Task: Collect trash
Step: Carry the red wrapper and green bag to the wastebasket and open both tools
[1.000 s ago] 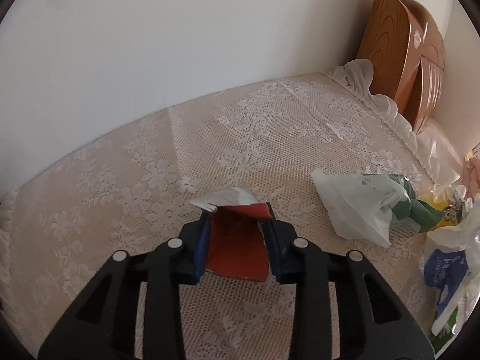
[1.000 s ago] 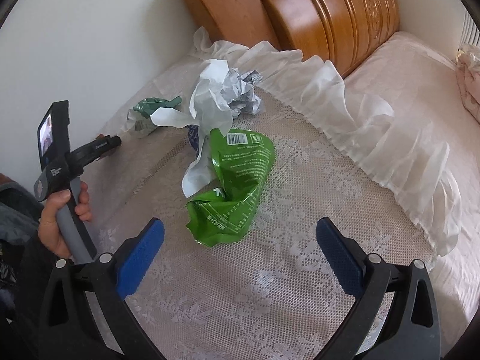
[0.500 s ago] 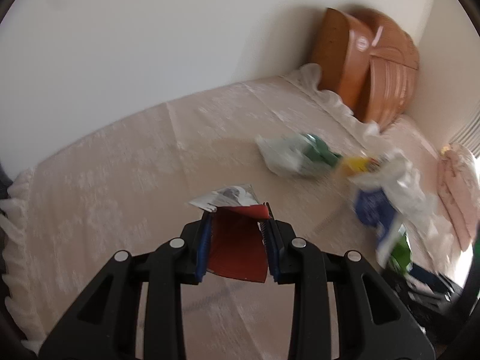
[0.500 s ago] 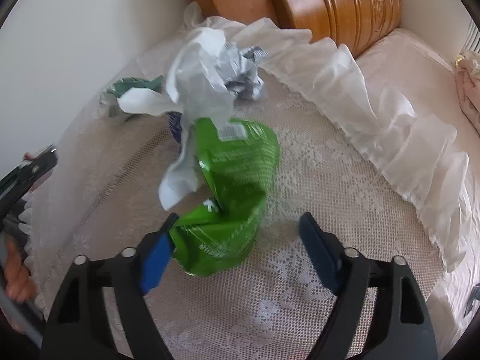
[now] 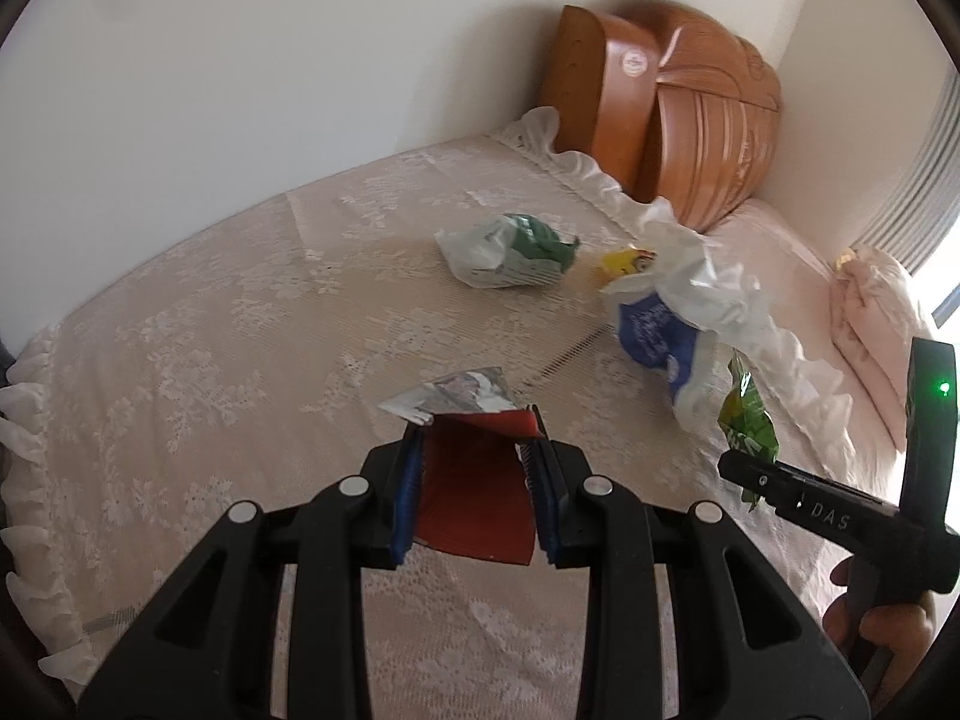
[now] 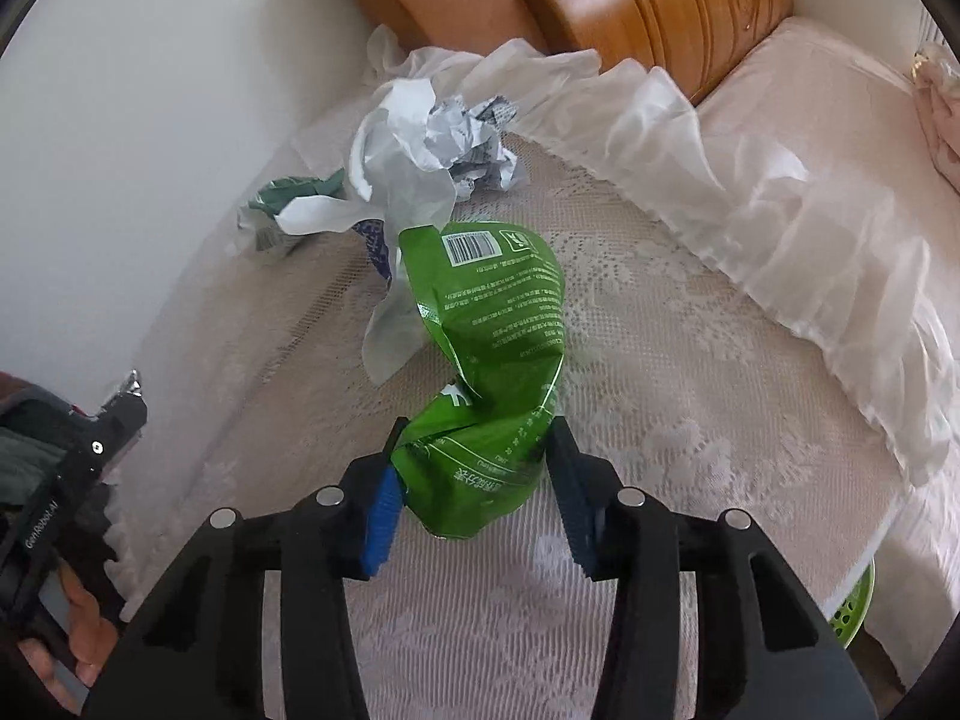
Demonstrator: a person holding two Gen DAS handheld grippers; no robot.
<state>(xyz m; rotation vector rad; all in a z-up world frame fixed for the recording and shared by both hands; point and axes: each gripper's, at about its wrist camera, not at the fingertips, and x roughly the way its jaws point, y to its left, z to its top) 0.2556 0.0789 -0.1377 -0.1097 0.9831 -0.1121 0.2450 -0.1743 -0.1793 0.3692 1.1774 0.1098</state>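
Two wrappers gripped, green basket (image 6: 855, 606) right view only

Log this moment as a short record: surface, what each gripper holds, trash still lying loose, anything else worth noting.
surface: lace bedspread on a bed, wooden headboard behind
left gripper: shut on red wrapper, silver inner flap folded forward
right gripper: shut on green snack bag, pinched at its lower end
loose trash: green-and-white wrapper; white plastic bag; crumpled printed paper; blue packet; yellow scrap
other: green basket partly visible past the bed edge
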